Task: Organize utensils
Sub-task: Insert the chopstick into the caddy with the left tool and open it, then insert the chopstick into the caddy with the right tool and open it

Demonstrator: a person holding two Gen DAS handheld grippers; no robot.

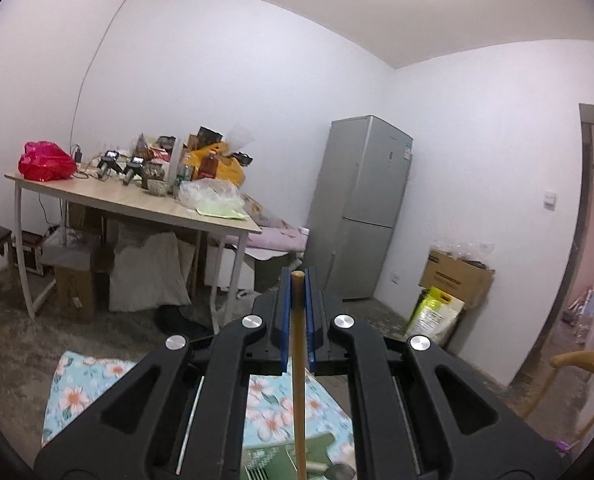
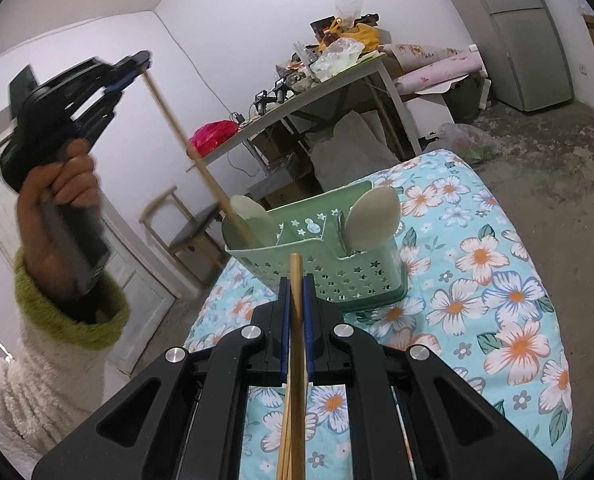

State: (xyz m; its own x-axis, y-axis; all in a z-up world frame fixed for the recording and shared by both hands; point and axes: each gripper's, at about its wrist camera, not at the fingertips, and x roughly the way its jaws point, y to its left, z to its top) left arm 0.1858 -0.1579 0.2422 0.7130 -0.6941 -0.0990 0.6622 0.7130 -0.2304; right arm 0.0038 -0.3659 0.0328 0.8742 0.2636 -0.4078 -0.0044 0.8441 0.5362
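Utensils risk tipping the green caddy on the soft floral bed: the left hand-held gripper pinches a wooden-handled spoon (at ten o'clock), while the right hand-held gripper clamps loose chopsticks that could slip.

Left claw raised in hand, jaws clamped; right claw lower, jaws clamped.

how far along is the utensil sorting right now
Partly done: two pale spoons already stand in the green caddy. In hand: the left gripper holds a wooden stick over its left compartment; the right gripper clamps chopsticks, which are left to place.
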